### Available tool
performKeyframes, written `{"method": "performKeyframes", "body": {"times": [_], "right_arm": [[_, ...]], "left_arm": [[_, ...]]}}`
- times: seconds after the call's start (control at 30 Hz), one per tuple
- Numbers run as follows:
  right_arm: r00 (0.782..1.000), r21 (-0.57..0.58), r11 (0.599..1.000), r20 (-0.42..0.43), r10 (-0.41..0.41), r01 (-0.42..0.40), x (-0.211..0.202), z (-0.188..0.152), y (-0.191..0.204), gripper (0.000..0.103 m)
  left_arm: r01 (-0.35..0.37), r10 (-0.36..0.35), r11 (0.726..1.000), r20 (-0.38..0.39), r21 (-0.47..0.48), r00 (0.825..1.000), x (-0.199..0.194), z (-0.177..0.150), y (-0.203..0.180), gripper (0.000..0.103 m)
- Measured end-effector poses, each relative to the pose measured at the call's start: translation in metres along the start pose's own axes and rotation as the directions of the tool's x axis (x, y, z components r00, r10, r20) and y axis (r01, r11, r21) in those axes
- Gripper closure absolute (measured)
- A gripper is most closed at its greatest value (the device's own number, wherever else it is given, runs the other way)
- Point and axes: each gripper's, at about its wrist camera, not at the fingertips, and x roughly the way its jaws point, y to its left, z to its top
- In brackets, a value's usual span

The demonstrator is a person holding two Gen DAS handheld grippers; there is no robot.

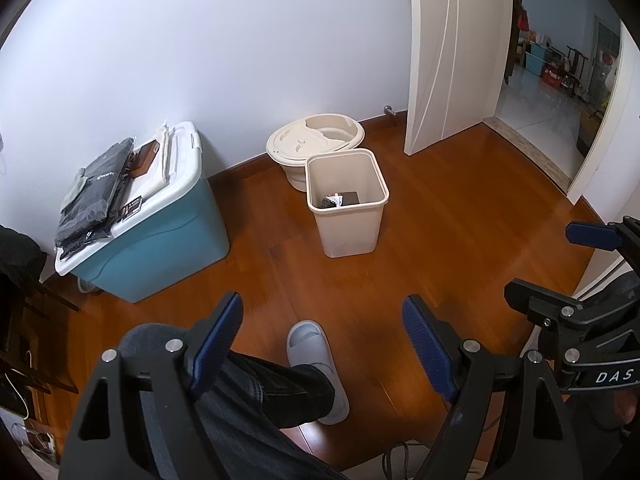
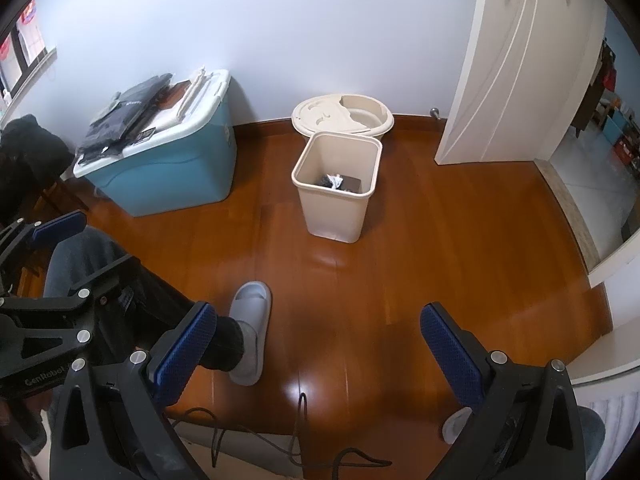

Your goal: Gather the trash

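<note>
A beige square trash bin (image 1: 347,210) (image 2: 335,200) stands on the wood floor near the far wall. Dark and white trash (image 1: 338,200) (image 2: 340,183) lies at its bottom. My left gripper (image 1: 322,344) is open and empty, held above the floor well short of the bin. My right gripper (image 2: 318,356) is open and empty too, at a similar distance. The right gripper (image 1: 560,272) also shows at the right edge of the left wrist view, and the left gripper (image 2: 52,248) at the left edge of the right wrist view.
A blue storage box (image 1: 160,240) (image 2: 176,172) with a white lid and dark packets on top stands left. A round beige tub (image 1: 316,148) (image 2: 342,118) sits behind the bin. The person's slippered foot (image 1: 316,364) (image 2: 250,336) is near. A white door (image 1: 452,52) stands open right.
</note>
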Motion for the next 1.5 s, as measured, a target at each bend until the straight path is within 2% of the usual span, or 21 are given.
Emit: {"method": "performKeyframes", "body": {"times": [0.2, 0.37, 0.57, 1.5], "right_arm": [[1.000, -0.001, 1.000, 0.004, 0.000, 0.000, -0.0005, 0.0015, -0.0015, 0.000], [1.000, 0.009, 1.000, 0.007, -0.001, 0.001, -0.0005, 0.0026, -0.0046, 0.000], [1.000, 0.010, 1.000, 0.005, -0.007, 0.007, 0.0009, 0.0025, -0.0045, 0.000], [1.000, 0.009, 1.000, 0.007, -0.017, 0.017, -0.0008, 0.0090, -0.0012, 0.000]], "left_arm": [[-0.003, 0.003, 1.000, 0.007, 0.009, 1.000, -0.0010, 0.0040, -0.0034, 0.021], [-0.058, 0.058, 0.998, 0.011, 0.031, 0.998, 0.0006, 0.0050, -0.0075, 0.021], [0.006, -0.007, 1.000, 0.009, 0.026, 1.000, -0.0001, 0.0058, -0.0071, 0.021], [0.002, -0.002, 1.000, 0.017, 0.018, 1.000, -0.0004, 0.0099, 0.0002, 0.021]]}}
